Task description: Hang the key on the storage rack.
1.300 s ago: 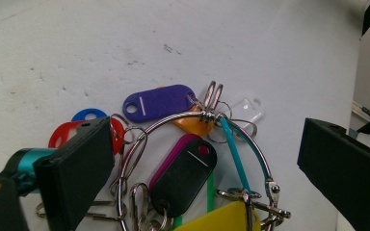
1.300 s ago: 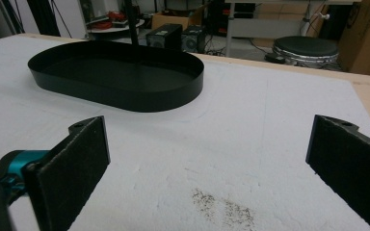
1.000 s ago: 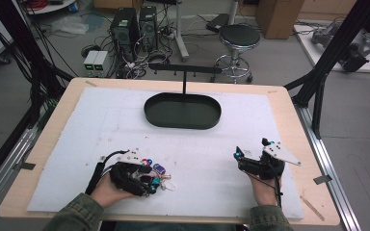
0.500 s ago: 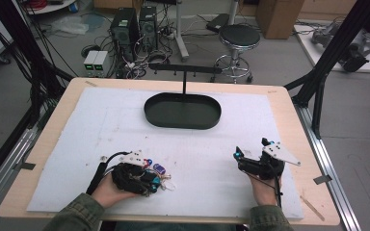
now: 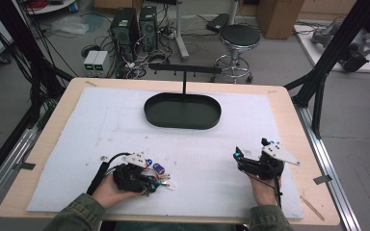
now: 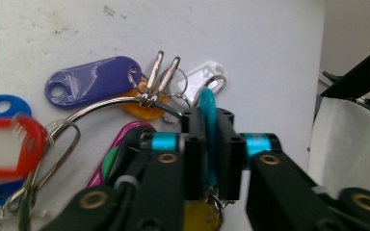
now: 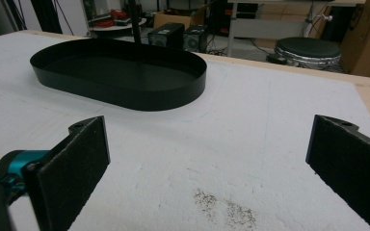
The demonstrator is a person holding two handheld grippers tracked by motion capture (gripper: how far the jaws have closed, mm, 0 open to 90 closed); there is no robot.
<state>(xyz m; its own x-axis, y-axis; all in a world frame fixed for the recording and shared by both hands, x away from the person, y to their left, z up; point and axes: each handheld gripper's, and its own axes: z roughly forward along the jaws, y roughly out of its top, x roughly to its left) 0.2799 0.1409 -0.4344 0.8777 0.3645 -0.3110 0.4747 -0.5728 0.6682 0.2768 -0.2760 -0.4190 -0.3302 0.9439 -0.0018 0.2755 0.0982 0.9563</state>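
lab, computer towers (image 5: 135, 26), tangled cables (image 5: 139, 60), stool (image 5: 240, 36)

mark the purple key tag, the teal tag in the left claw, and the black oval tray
purple plastic key tag (image 6: 94, 81), left gripper view, middle of its flat body
teal plastic tag (image 6: 208, 108), left gripper view, its loop above the claw's jaws
black oval metal tray (image 7: 139, 98), right gripper view, near outer wall
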